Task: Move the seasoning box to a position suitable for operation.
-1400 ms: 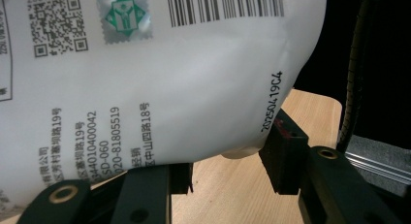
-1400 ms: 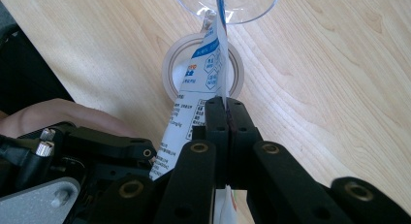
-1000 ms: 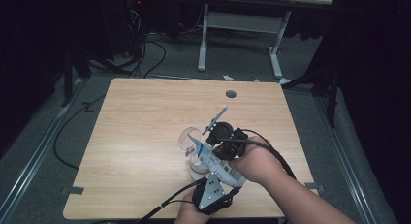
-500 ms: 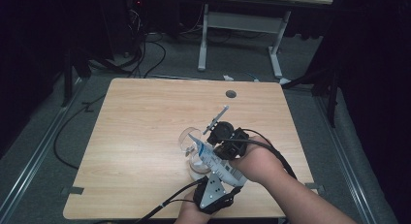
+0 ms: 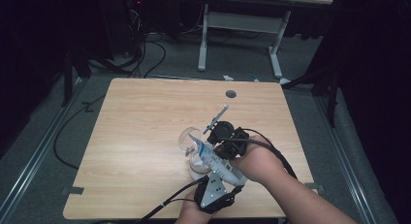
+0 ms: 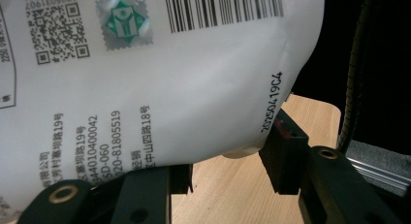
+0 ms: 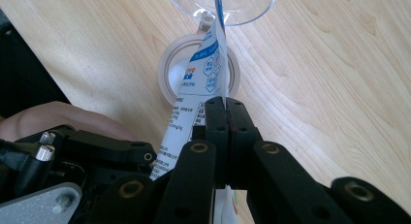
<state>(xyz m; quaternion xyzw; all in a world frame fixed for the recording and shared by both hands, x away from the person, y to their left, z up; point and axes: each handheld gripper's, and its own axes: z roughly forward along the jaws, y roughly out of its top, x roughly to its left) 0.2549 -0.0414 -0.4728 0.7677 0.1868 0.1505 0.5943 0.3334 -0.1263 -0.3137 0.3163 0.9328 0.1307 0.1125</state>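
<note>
A white printed pouch point(image 5: 215, 162) hangs tilted over the table, its upper corner dipping into a clear glass point(image 5: 189, 139). My left gripper point(image 5: 218, 179), under its grey plate, is shut on the pouch's bulging lower end point(image 6: 145, 78); the right pad point(image 6: 283, 146) presses the pouch's side. My right gripper point(image 5: 216, 153) comes in from the right. Its jaws are shut tight point(image 7: 225, 104) on the pouch's thin flat edge point(image 7: 203, 73). In the right gripper view the glass point(image 7: 242, 10) lies just beyond the pouch's tip.
A white tape ring point(image 7: 169, 64) lies flat on the wooden table point(image 5: 145, 112) under the pouch, beside the glass. A round cable hole point(image 5: 230, 94) sits near the table's far edge. Cables trail off the near edge. A desk frame point(image 5: 242, 25) stands beyond.
</note>
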